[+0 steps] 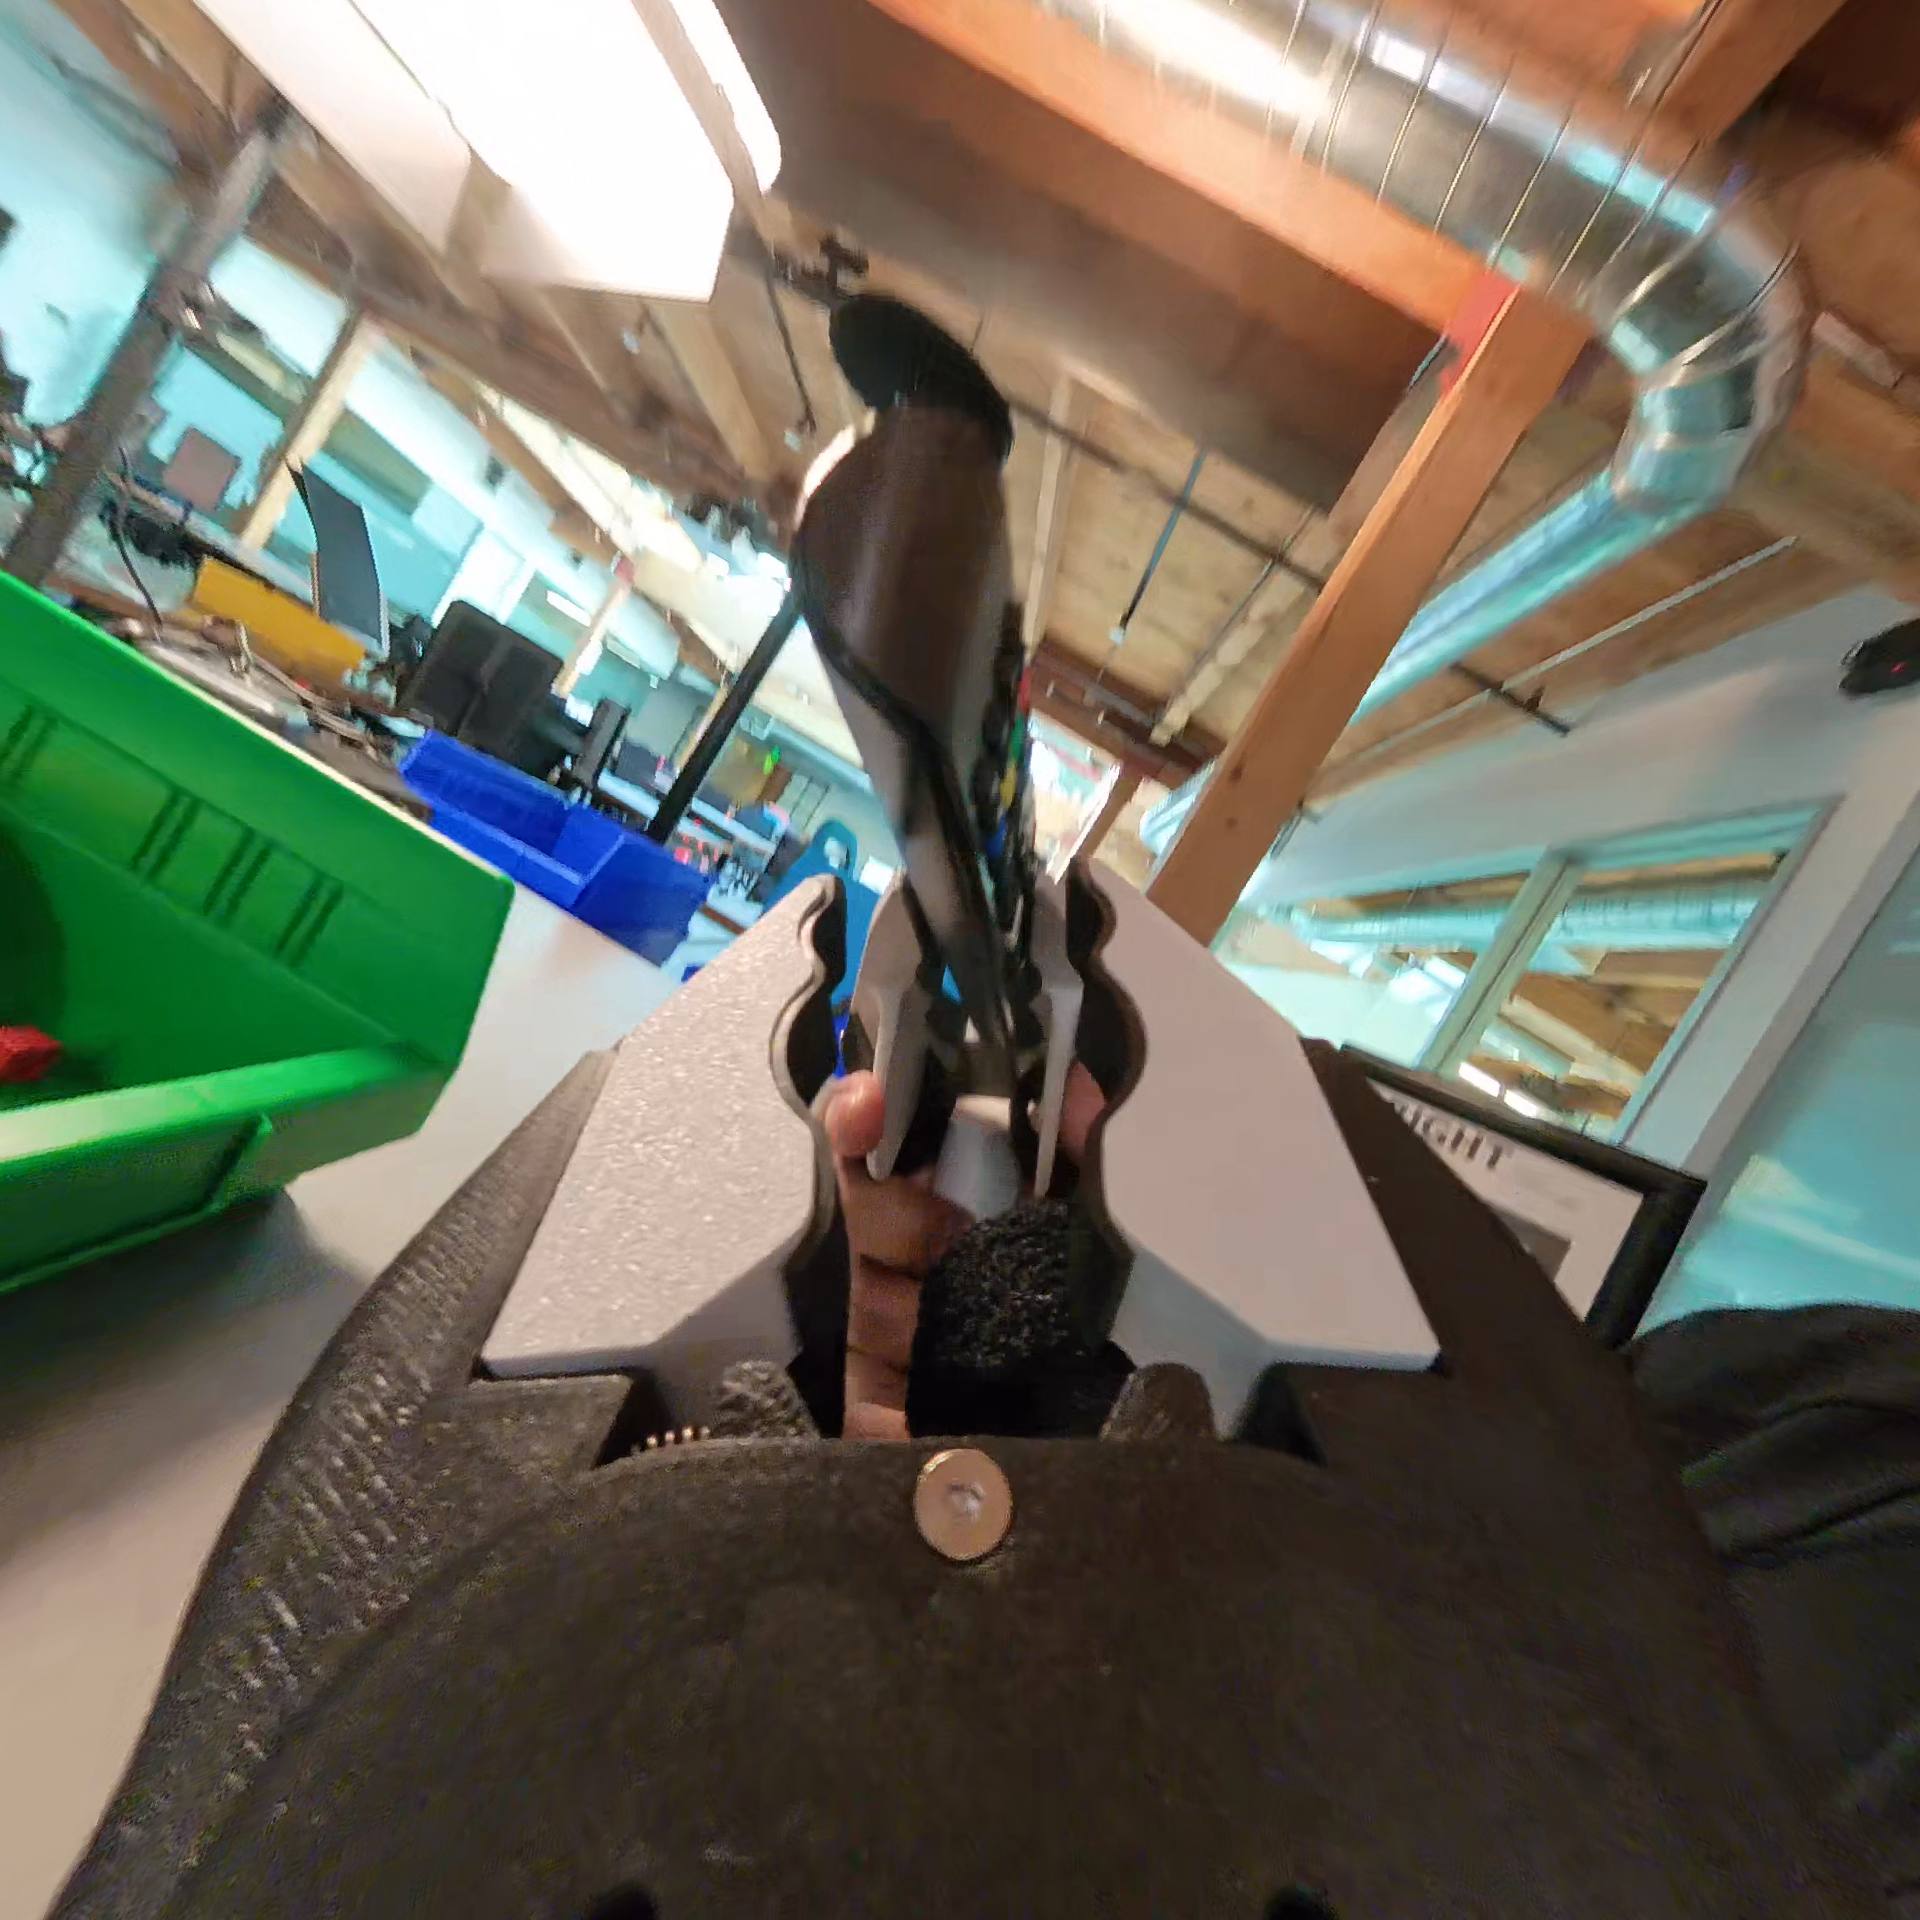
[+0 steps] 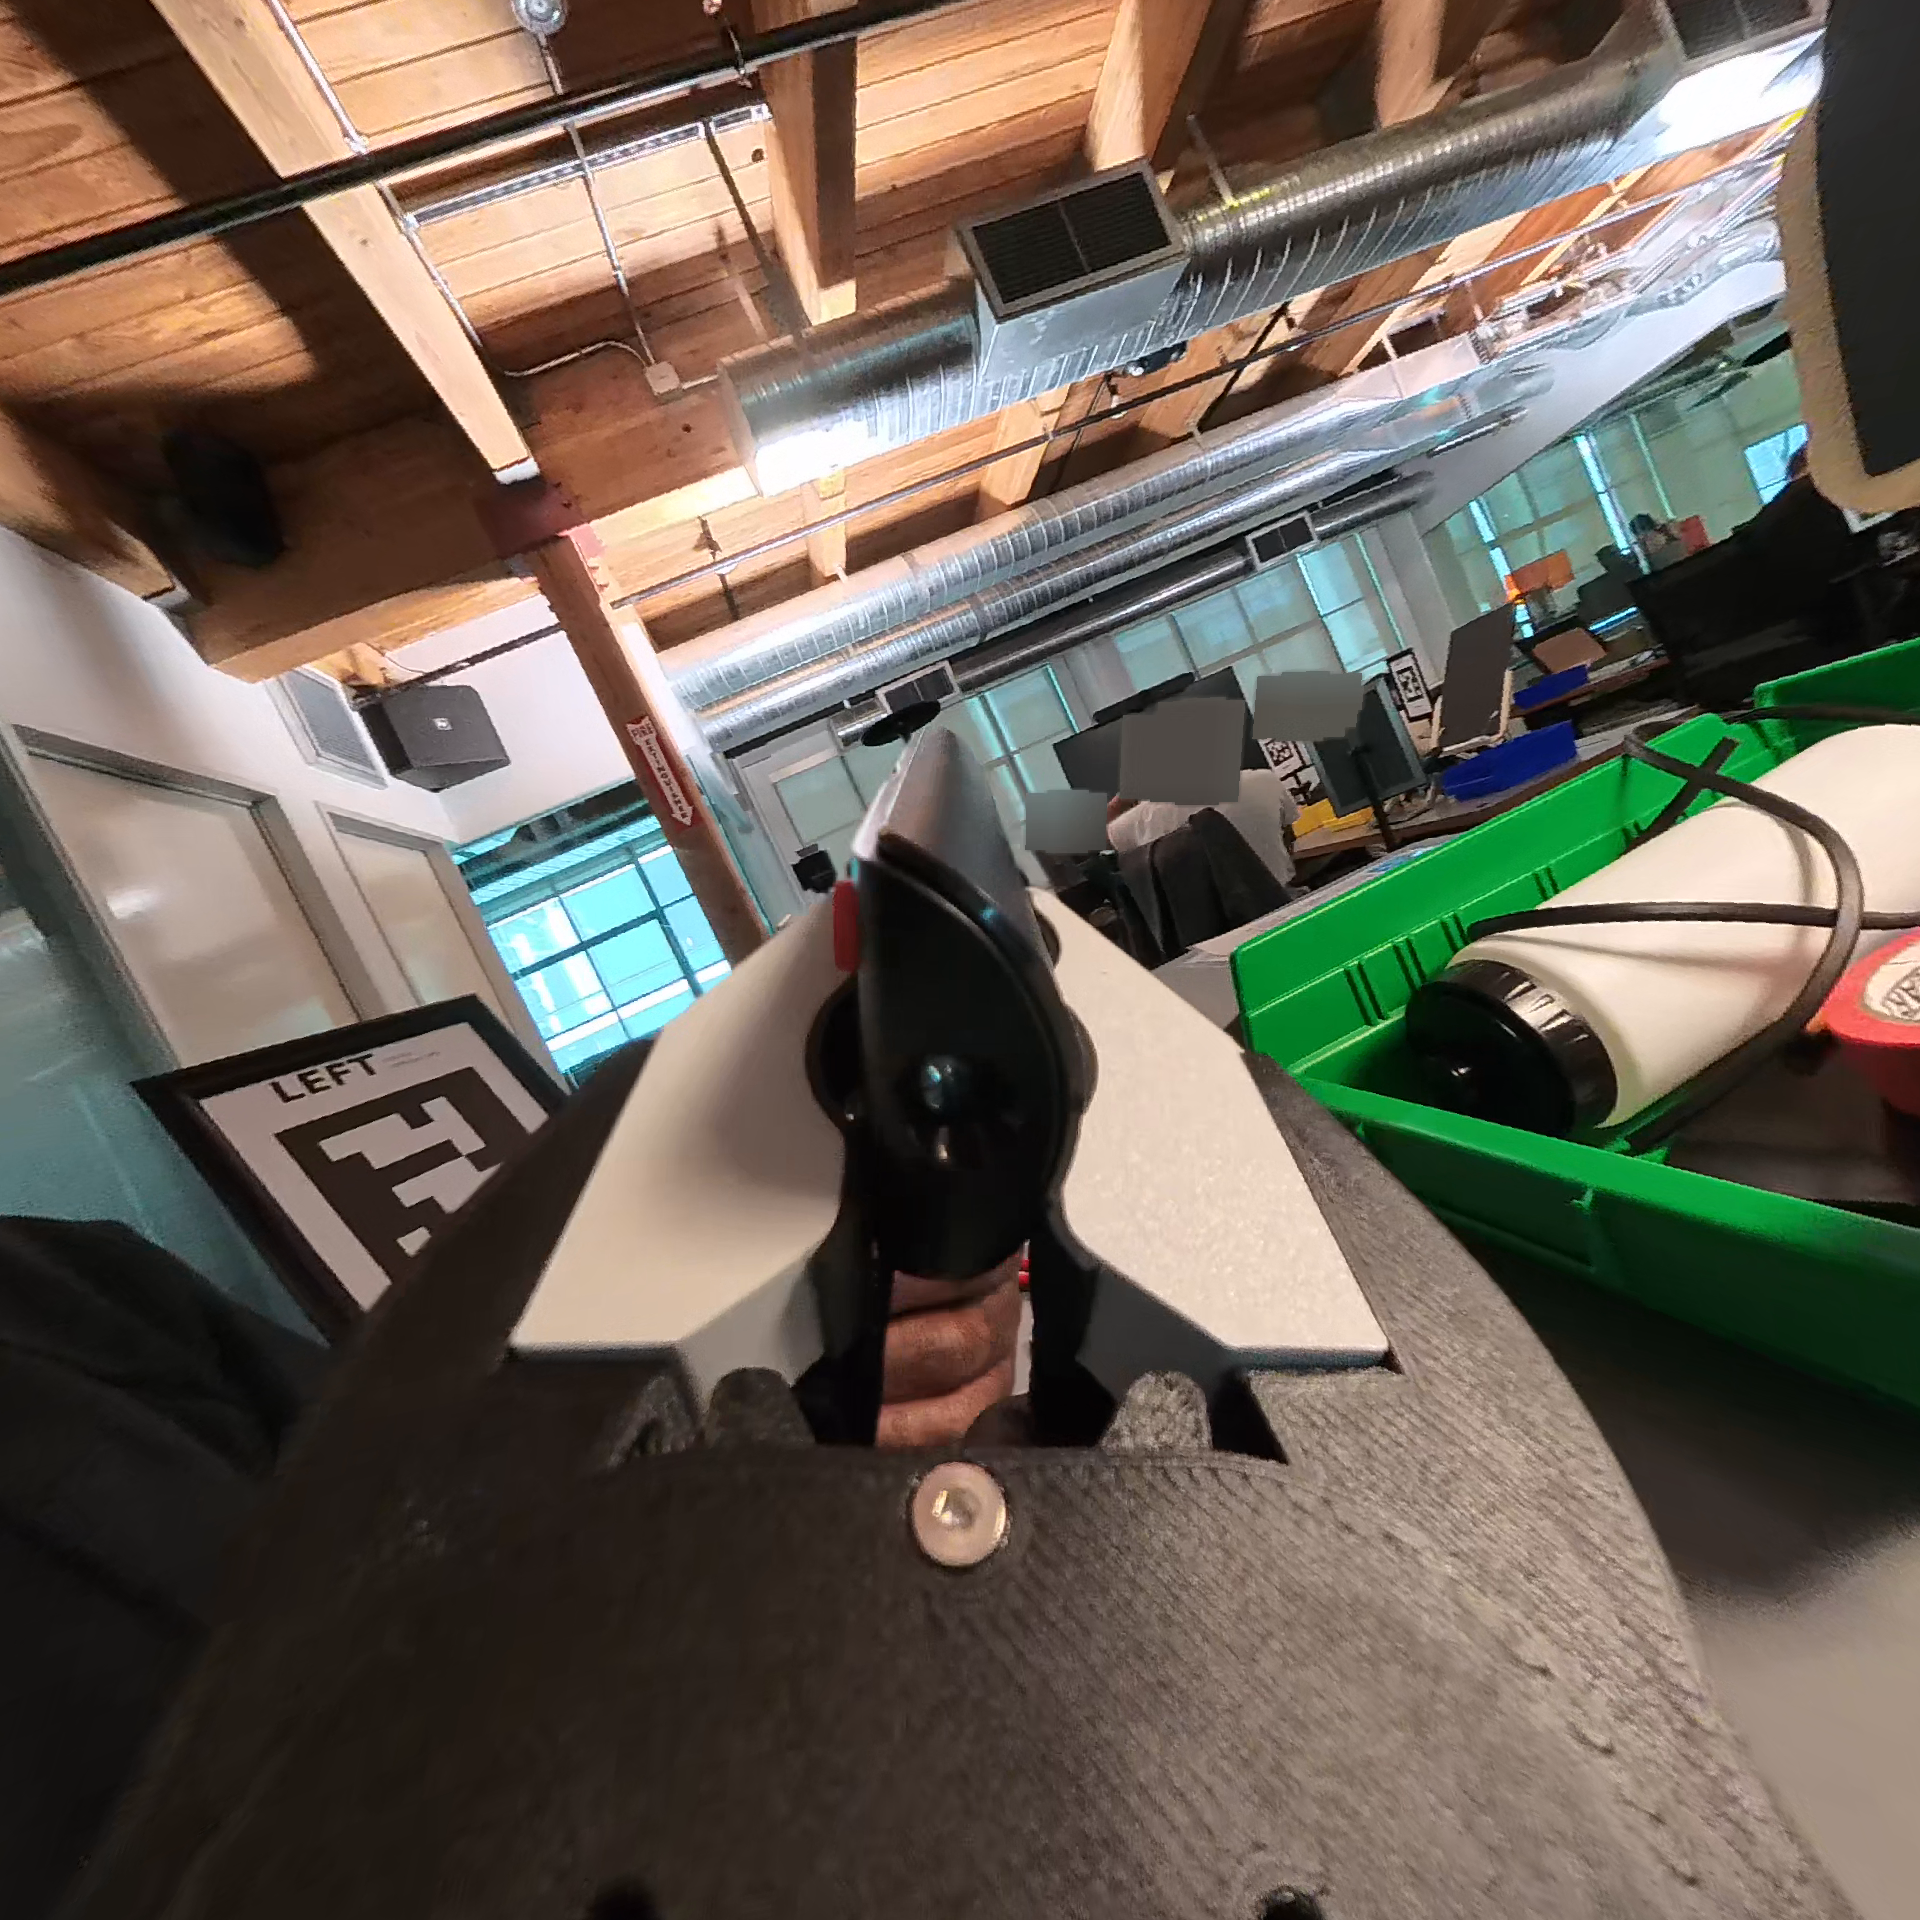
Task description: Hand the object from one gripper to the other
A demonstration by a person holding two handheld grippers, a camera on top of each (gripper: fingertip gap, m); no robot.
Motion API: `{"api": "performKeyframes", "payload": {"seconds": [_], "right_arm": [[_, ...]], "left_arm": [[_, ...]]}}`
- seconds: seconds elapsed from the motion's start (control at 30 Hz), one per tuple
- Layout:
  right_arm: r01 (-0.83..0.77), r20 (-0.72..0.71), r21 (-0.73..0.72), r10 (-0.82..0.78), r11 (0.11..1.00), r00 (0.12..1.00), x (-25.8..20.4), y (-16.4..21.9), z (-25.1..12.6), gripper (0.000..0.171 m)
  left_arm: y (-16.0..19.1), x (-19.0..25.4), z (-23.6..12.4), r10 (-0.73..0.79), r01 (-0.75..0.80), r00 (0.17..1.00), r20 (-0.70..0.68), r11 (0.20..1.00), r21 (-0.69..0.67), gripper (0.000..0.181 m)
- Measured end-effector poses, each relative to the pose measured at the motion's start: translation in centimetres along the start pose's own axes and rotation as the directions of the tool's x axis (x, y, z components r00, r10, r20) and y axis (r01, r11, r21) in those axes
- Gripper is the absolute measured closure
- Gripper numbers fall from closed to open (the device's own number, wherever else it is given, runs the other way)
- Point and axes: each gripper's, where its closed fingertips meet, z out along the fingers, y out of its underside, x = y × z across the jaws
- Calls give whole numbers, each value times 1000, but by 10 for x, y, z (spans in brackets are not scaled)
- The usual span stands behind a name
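Note:
A plier-like hand tool (image 2: 945, 1081) with a black pivot, a red latch and a grey tip stands upright between the fingers of my right gripper (image 2: 940, 925), which is shut on it. In the left wrist view the tool (image 1: 904, 540) also rises from between the grey fingers of my left gripper (image 1: 956, 904). Its pale handles lie against those fingers, so the left gripper looks shut on it too. Both grippers point up toward the ceiling, side by side. A person's hand (image 1: 883, 1247) shows low between the fingers.
A green bin (image 1: 260, 883) stands on the grey table (image 1: 156, 1403) at the left. In the right wrist view the bin (image 2: 1455, 1143) holds a white bottle (image 2: 1683, 935), a black cable (image 2: 1829, 935) and a red lid (image 2: 1881, 997). Blue bins (image 1: 582, 842) stand farther back. Only a small space, under 4 cm, lies between the two pairs of fingers.

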Motion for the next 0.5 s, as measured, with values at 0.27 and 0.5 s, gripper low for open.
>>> {"api": "performKeyframes", "payload": {"seconds": [0.27, 0.5], "right_arm": [[26, 13, -40, -26, 999, 1000, -4, 5, 2, 126], [122, 46, -161, -116, 979, 992, -8, 15, -2, 146]], "left_arm": [[-19, 4, -11, 87, -87, 996, 4, 991, 97, 161], [-19, 7, -10, 85, -84, 996, -10, 992, 99, 160]]}}
